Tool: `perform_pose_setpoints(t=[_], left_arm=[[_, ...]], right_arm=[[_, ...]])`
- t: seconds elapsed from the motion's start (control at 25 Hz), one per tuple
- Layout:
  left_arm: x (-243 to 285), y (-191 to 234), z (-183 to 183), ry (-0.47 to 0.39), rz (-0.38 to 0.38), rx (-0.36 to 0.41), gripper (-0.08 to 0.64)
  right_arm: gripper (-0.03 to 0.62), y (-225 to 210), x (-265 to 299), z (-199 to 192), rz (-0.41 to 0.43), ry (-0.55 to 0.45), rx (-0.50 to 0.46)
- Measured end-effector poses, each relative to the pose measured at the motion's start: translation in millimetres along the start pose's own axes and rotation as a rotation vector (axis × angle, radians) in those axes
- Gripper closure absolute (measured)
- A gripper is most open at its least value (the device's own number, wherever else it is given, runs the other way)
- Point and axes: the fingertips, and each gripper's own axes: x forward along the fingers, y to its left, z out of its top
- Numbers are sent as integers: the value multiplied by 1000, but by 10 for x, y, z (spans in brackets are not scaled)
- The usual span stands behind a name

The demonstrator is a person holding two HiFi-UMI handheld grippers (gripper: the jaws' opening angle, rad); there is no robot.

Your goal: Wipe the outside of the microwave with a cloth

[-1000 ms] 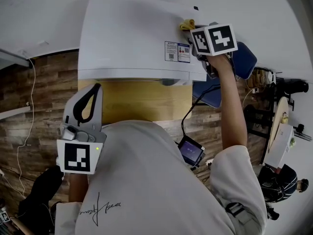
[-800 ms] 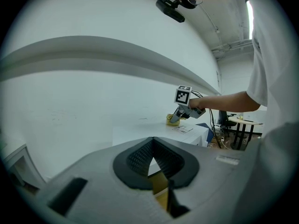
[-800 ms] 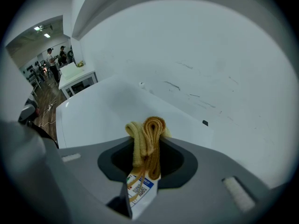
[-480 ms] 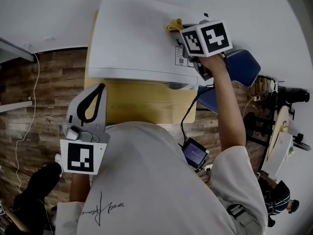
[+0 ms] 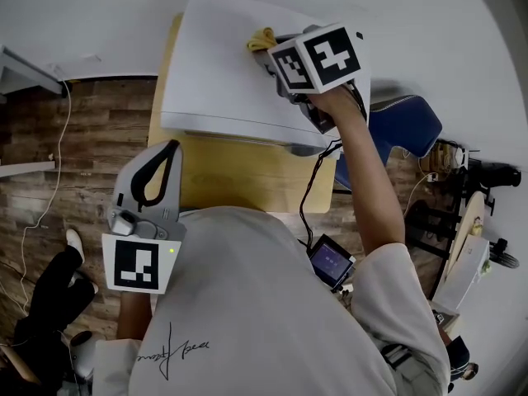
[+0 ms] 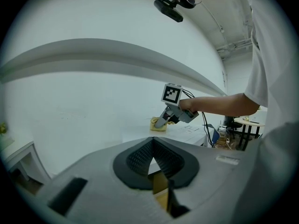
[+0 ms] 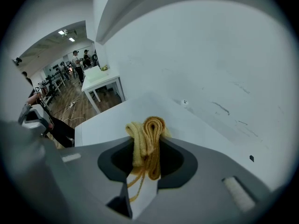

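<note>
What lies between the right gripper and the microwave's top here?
A folded yellow cloth, clamped in the right gripper and lying on the white microwave top, as the right gripper view shows.

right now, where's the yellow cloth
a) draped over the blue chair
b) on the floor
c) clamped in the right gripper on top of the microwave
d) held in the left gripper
C: the right gripper view shows the cloth pinched between the jaws of the right gripper, and the head view places it on the white top of the microwave.
</note>
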Motion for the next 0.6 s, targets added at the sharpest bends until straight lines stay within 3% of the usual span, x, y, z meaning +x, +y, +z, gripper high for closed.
perform_pose_setpoints(t=[0.6], left_arm=[[-22, 160, -19, 4, 27, -16, 568]], right_arm=[[472, 385, 282, 400, 73, -20, -52]])
